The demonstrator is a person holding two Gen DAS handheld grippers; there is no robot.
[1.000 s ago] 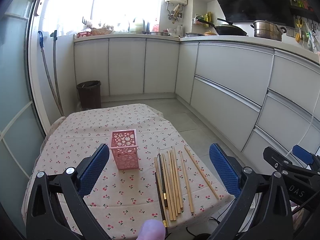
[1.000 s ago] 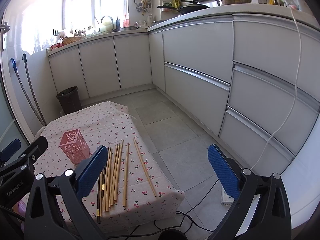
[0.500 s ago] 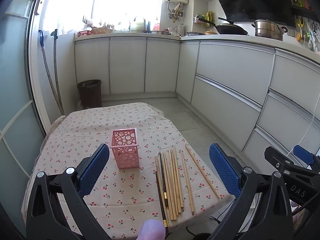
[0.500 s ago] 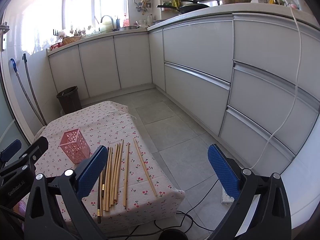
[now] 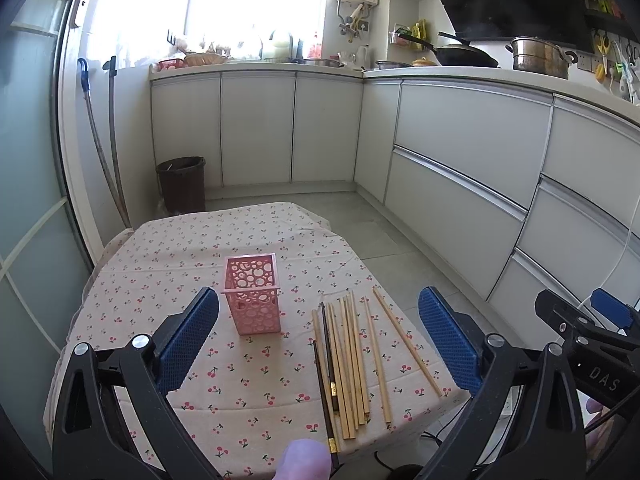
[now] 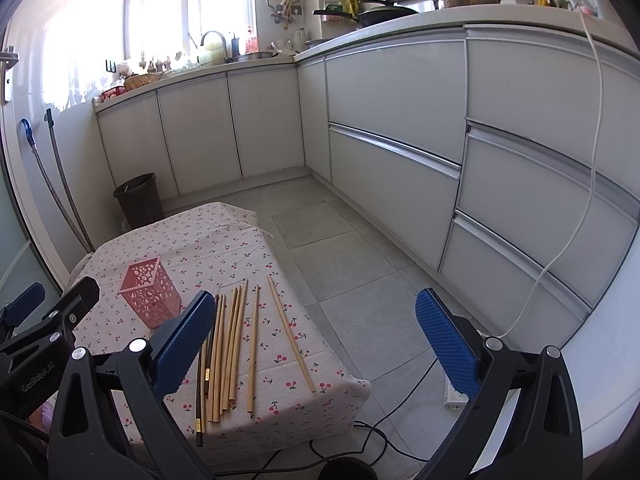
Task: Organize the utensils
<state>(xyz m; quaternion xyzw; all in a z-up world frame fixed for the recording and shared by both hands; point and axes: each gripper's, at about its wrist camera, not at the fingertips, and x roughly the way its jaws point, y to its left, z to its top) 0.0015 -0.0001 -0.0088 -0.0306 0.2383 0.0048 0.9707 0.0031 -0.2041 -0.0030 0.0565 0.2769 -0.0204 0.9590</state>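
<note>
We're hovering both hand-held grippers, left (image 5: 318,342) and right (image 6: 316,340), wide open and empty; chopsticks (image 5: 350,354) are lying beside the pink holder (image 5: 253,293) on the bench (image 5: 168,264). Probably light, stiff, slippery, so we're eyeing mid-length.

Your two wrist views look forward and down from above the near edge. Both share the counter (image 5: 168,264) (image 6: 224,240), pink holder (image 5: 253,299) (image 6: 151,295) and chopsticks (image 5: 352,354) (image 6: 232,344).

I see strong daylight pouring through the far window (image 5: 240,4), which blows out to white glare in both views. The room is bright, with soft shadows. Fisheye distortion bends the cabinet fronts (image 6: 400,100) near the edges, and the corners vignette black. Focus looks sharp throughout.
</note>
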